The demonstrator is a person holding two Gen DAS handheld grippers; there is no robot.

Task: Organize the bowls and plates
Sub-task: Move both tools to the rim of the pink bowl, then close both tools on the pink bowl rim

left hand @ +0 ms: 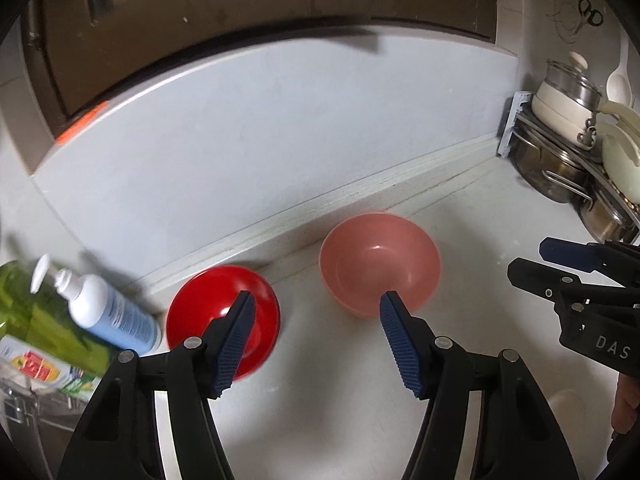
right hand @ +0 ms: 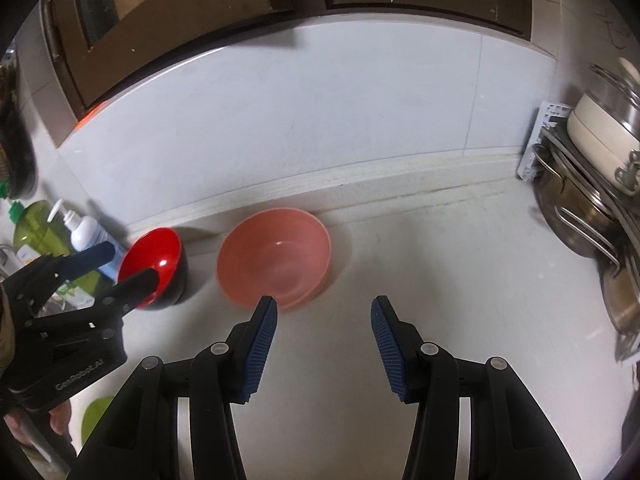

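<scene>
Both claws, left claw (left hand: 318, 300) and right claw (right hand: 324, 306), gape wide, holding nothing.

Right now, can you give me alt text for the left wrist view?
The open left gripper hovers over a white counter, with a red bowl and a pink bowl just ahead. Soap bottles lie left; stacked pots and the right gripper sit right.

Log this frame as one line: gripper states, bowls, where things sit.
left gripper: open, empty | right gripper: open, empty | red bowl and pink bowl: upright, apart, on counter by wall
</scene>
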